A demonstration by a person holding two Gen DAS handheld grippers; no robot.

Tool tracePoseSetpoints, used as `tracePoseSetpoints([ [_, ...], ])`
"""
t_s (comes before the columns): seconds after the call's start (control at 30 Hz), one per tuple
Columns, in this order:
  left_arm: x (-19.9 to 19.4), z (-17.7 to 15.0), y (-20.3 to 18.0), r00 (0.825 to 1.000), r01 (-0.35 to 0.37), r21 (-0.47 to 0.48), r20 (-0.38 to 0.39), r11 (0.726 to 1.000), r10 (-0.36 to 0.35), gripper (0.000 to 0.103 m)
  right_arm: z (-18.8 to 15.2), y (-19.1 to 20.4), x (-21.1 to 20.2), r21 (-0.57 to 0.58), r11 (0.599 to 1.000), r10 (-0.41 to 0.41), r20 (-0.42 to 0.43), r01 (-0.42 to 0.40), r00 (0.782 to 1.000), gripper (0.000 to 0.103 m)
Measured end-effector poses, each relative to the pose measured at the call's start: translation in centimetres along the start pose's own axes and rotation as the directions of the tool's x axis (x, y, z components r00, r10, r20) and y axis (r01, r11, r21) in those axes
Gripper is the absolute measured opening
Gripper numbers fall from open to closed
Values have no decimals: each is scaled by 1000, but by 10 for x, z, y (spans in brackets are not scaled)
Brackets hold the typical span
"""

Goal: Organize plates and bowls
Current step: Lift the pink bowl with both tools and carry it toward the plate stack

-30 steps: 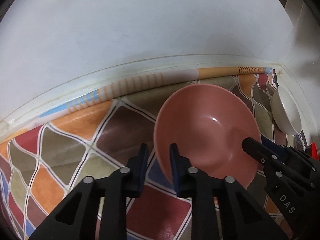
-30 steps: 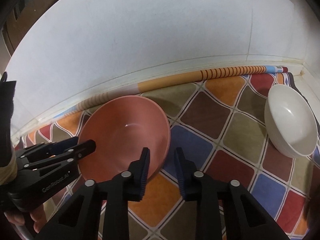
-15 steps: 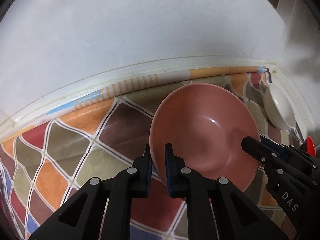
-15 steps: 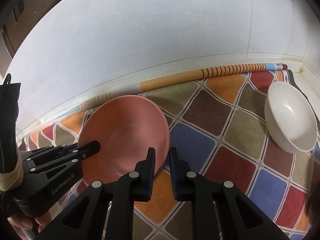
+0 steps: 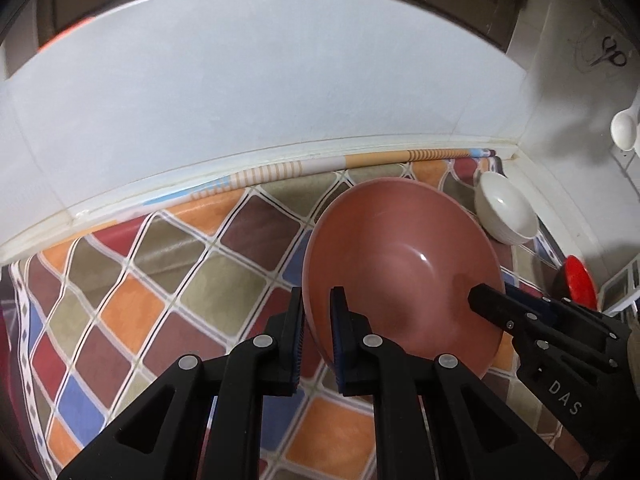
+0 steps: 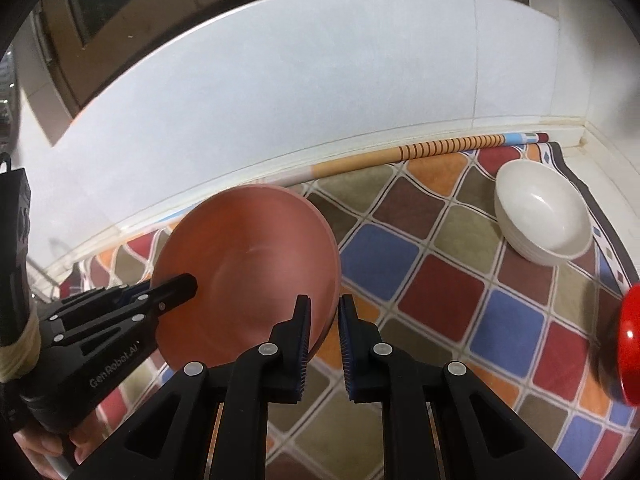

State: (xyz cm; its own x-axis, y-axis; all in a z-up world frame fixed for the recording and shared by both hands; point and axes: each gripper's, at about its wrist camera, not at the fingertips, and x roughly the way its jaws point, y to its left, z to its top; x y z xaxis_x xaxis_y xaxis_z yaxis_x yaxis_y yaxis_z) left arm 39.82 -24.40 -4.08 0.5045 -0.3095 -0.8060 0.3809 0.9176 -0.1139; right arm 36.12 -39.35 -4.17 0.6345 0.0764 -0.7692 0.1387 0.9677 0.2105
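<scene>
pink bowl (image 5: 400, 264) up off the bench (image 5: 168, 280), one rim side per tool so it stays steady | left gripper (image 5: 316, 336) fingers pinch rim | right gripper (image 6: 324, 332) same (opposite side) | white bowls (image 6: 544, 212) stacked in corner, likely where it goes

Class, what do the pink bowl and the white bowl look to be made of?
Pink bowl: probably satin-glazed ceramic or melamine; it shows one small soft highlight. White bowl: likely glossy glazed ceramic, with brighter reflections and a ribbed outer wall.
</scene>
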Motion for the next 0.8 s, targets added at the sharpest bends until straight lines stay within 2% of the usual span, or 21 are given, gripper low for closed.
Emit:
tracePoseSetpoints([
  [0.43,-58,-61,4,1000,7,-54,28,998,-5,14,-52,20,-54,-44,999,14,-4,-14,1000,16],
  [0.8,-69,-113,3,999,17,-39,-48,999,-19,14,-98,33,-75,-77,997,14,-47,-18,999,16],
])
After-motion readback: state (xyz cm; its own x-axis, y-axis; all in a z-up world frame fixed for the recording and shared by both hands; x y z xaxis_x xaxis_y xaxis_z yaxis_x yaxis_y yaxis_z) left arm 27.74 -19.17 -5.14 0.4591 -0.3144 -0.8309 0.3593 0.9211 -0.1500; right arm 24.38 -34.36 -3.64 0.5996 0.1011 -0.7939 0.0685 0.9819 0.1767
